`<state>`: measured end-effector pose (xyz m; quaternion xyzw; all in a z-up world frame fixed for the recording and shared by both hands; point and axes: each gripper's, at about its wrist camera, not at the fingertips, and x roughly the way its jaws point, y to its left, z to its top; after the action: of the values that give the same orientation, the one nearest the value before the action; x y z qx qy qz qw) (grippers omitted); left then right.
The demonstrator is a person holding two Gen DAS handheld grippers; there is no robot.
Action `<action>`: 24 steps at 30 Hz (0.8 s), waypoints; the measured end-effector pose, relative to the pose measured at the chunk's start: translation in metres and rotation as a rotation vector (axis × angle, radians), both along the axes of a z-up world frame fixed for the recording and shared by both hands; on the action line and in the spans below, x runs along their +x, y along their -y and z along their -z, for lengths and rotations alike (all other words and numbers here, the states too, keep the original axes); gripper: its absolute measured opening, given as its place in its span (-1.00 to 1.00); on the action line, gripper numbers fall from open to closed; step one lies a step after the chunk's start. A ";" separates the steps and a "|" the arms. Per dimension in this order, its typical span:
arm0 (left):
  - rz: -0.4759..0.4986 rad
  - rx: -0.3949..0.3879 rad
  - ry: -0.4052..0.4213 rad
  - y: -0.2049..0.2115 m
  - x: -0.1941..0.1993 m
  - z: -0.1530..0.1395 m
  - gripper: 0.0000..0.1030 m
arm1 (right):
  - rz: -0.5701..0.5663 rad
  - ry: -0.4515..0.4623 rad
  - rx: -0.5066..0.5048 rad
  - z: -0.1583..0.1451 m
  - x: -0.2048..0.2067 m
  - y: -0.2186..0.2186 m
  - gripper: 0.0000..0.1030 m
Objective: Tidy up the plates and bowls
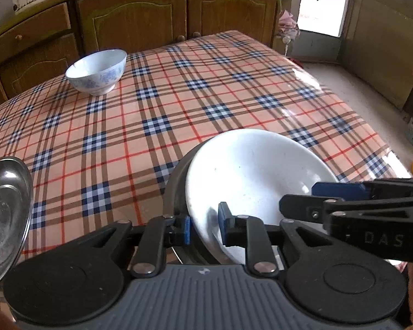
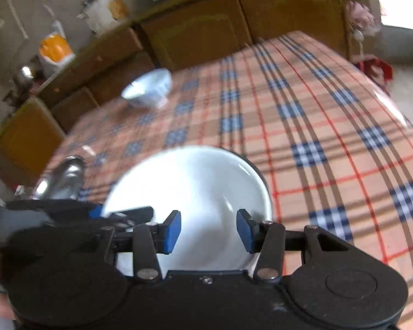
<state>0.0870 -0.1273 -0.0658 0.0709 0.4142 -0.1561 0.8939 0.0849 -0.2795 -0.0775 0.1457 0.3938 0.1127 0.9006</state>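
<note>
Left wrist view: left gripper (image 1: 203,227) clamped on the near-left rim of a white plate (image 1: 250,170), blue pads either side of the rim. Plate sits tilted over a dark round edge below it; can't tell what that is. Right gripper (image 1: 314,195) reaches in from the right, its fingers over the plate's right side. Blue-patterned bowl (image 1: 97,70) upright at the far left of the plaid tablecloth (image 1: 179,104). Steel plate (image 1: 5,217) at the left edge.

Right wrist view, blurred: right gripper (image 2: 208,231) jaws apart above the white plate (image 2: 190,187), pads not touching it. Left gripper (image 2: 102,211) at the plate's left rim. Bowl (image 2: 148,88) far left, steel plate (image 2: 63,177) left of the white plate.
</note>
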 end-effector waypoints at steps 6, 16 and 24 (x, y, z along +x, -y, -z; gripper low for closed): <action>-0.003 -0.020 -0.005 0.000 0.000 -0.002 -0.55 | 0.003 -0.002 -0.019 0.002 0.000 -0.001 0.09; -0.003 -0.130 -0.062 -0.009 0.005 -0.006 -0.32 | 0.006 -0.008 -0.024 0.003 0.002 -0.001 0.13; -0.017 -0.238 -0.096 -0.025 0.014 -0.013 -0.33 | 0.003 -0.012 -0.031 0.004 0.004 -0.002 0.13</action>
<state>0.1010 -0.1026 -0.0530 -0.0467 0.4357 -0.1999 0.8764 0.0886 -0.2773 -0.0816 0.1333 0.4007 0.1042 0.9004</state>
